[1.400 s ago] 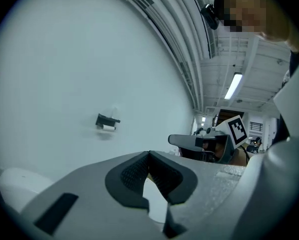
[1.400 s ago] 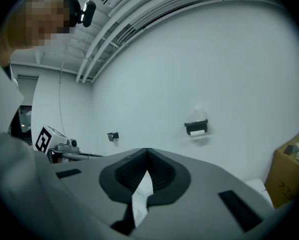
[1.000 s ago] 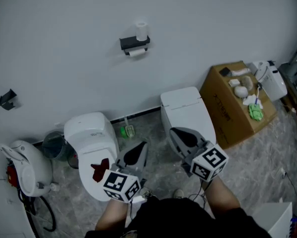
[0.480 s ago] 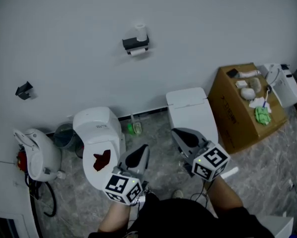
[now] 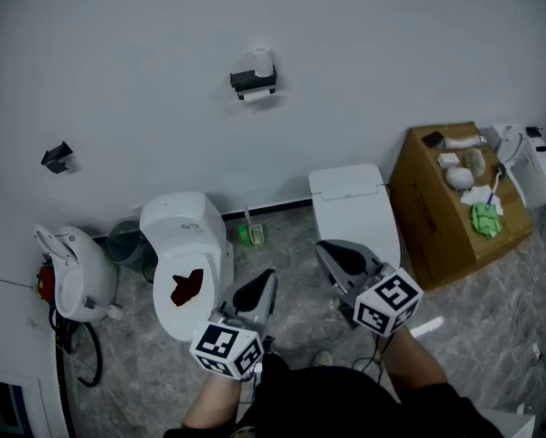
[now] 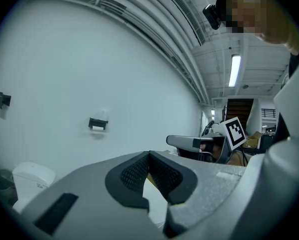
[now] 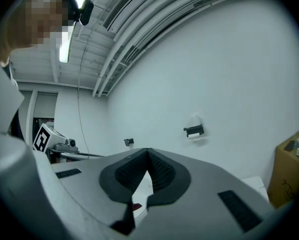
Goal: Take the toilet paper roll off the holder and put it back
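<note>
A black holder (image 5: 252, 81) is fixed high on the white wall, far from both grippers. A white toilet paper roll (image 5: 263, 61) stands upright on top of it, and a second roll (image 5: 255, 96) hangs under it. The holder (image 6: 98, 123) is small in the left gripper view, and the holder (image 7: 193, 130) is also small in the right gripper view. My left gripper (image 5: 266, 276) is shut and empty, low in the head view. My right gripper (image 5: 321, 247) is beside it, shut with nothing between its fingers. Both point level toward the wall.
Two white toilets (image 5: 183, 245) (image 5: 351, 210) stand against the wall below the holder; the left one has a dark red item on its lid. A cardboard box (image 5: 456, 215) with small items is at right. A black bracket (image 5: 57, 156) is on the wall at left.
The toilets, box and wall holder have shifted in the head view as the person moved along the floor. Both grippers stayed shut and empty, side by side.
</note>
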